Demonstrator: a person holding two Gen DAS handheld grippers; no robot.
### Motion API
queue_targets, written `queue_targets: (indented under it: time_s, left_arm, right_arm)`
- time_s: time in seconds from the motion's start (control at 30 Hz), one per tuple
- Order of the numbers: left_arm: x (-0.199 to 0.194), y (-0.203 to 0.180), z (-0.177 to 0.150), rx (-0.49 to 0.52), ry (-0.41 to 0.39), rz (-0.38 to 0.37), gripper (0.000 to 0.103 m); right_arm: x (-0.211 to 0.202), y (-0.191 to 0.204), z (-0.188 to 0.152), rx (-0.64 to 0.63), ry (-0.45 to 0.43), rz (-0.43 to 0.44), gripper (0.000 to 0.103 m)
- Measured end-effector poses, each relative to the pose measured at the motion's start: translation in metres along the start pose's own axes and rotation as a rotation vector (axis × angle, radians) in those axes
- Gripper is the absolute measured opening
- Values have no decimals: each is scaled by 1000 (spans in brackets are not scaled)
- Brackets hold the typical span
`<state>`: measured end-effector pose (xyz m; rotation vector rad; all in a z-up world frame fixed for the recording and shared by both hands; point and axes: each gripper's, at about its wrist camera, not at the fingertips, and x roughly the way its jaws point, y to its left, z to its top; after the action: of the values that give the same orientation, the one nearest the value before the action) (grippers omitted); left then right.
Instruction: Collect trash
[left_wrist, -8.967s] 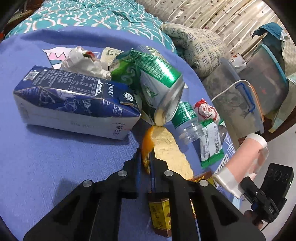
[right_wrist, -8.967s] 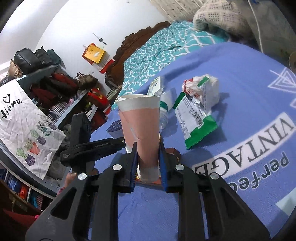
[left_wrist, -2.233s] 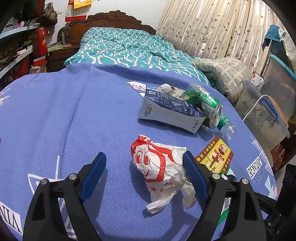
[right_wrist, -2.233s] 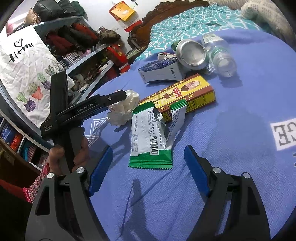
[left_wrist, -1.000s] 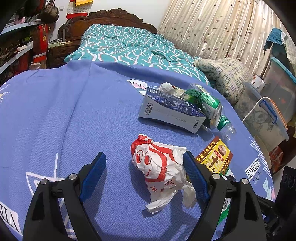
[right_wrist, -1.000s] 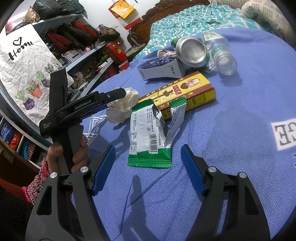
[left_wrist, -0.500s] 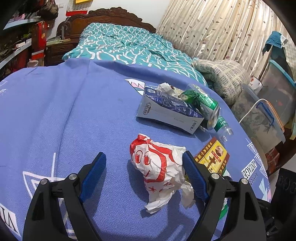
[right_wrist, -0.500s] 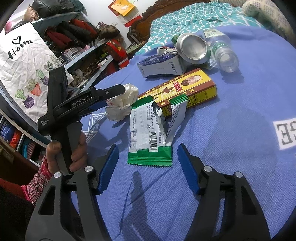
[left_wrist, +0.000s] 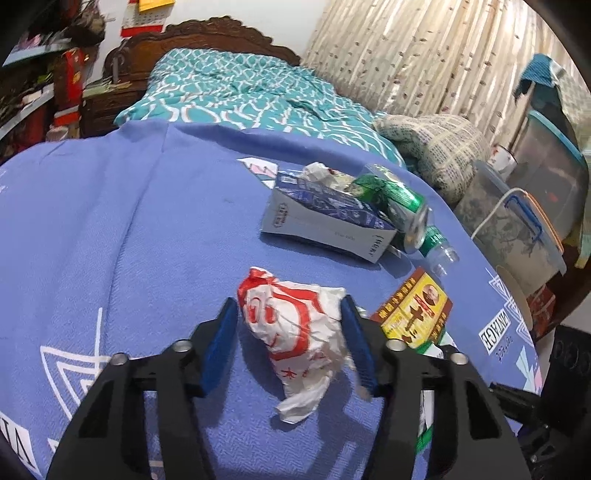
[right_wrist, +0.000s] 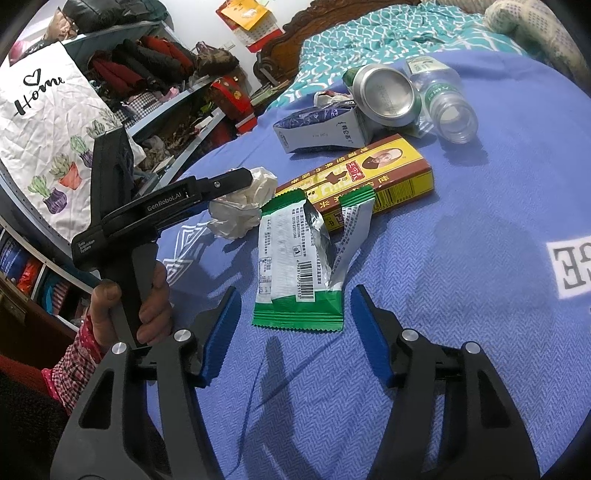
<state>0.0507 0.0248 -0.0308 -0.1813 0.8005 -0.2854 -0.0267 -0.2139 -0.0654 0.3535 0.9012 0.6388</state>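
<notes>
A crumpled white plastic bag with red print lies on the blue bedspread. My left gripper straddles it and its jaws are closing, both blue pads touching the bag's sides. In the right wrist view the same bag sits under the left gripper's fingers. A torn green-and-white snack wrapper lies flat, its lower edge between the tips of my right gripper. The right jaws are closing slowly, and their pads stand clear of the wrapper.
Further trash lies beyond: a yellow-red box, a blue-white carton, a green can and a clear bottle. Plastic storage bins stand off the bed's right edge. Cluttered shelves are on the left.
The left jaws have narrowed sharply until the pads meet the bag. The right jaws have drawn in a little around the wrapper. Neither hand has shifted.
</notes>
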Motion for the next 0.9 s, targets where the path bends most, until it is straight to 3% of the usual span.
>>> queue_targets:
  time_s: [0.27,0.43,0.7,0.9]
  left_arm:
    - [-3,2,0,-4,-7,-14,45]
    - [-17,18,-13,-108,43,-145,44]
    - [-53,-12,-32,-25,95,-330,44]
    - [-26,-26,-46,-3,182,-289,44]
  right_arm:
    - [0,-1,1,0,1,-1,62]
    - [1,-7,5,19,0,1,61]
    - [5,-13,27,-7,-8,-29,61]
    - [14,-16,42,-52,16,-5,60]
